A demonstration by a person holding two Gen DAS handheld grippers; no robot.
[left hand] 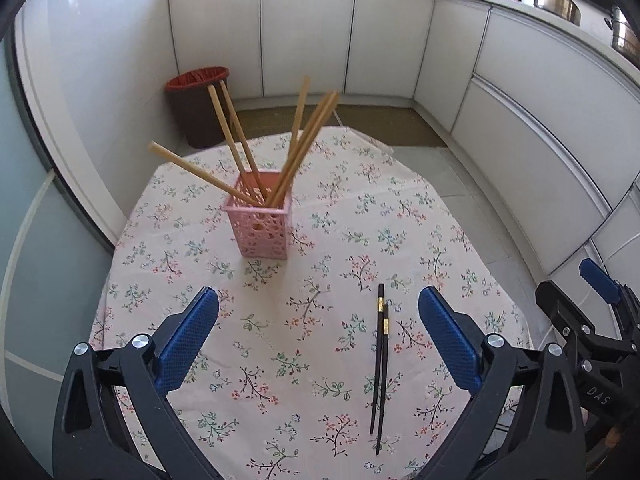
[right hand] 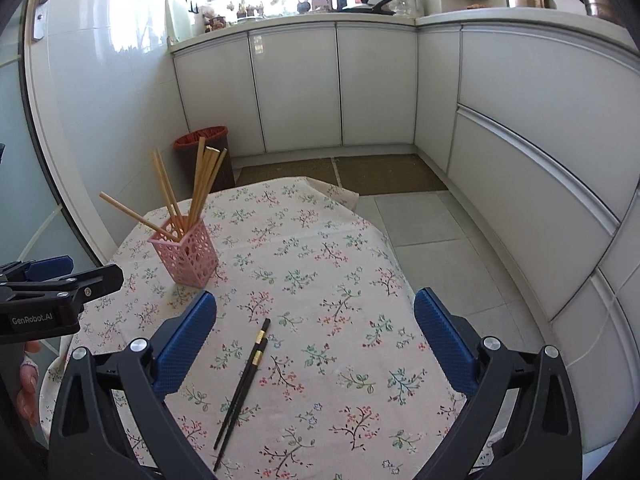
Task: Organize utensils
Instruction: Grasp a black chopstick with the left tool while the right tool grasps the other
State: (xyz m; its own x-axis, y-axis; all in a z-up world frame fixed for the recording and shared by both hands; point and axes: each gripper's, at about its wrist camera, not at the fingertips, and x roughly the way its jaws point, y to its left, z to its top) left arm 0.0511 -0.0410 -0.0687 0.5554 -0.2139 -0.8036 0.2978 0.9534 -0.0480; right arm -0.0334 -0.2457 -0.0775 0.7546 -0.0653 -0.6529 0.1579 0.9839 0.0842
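A pink perforated holder (left hand: 262, 220) stands upright on the floral tablecloth (left hand: 320, 248) and holds several wooden chopsticks (left hand: 304, 148) that fan outward. It also shows in the right wrist view (right hand: 188, 252). A pair of black chopsticks (left hand: 380, 364) with gold bands lies flat on the cloth, also seen in the right wrist view (right hand: 242, 388). My left gripper (left hand: 318, 336) is open and empty above the near cloth, with the black pair between its fingers. My right gripper (right hand: 316, 340) is open and empty, the black pair just ahead between its fingers.
A brown bin (left hand: 198, 108) with a red liner stands on the floor behind the table. White cabinets (right hand: 340, 84) run along the back and right. Pots (left hand: 558, 0) sit on the counter. The table's right edge (right hand: 404, 280) drops to grey floor tiles.
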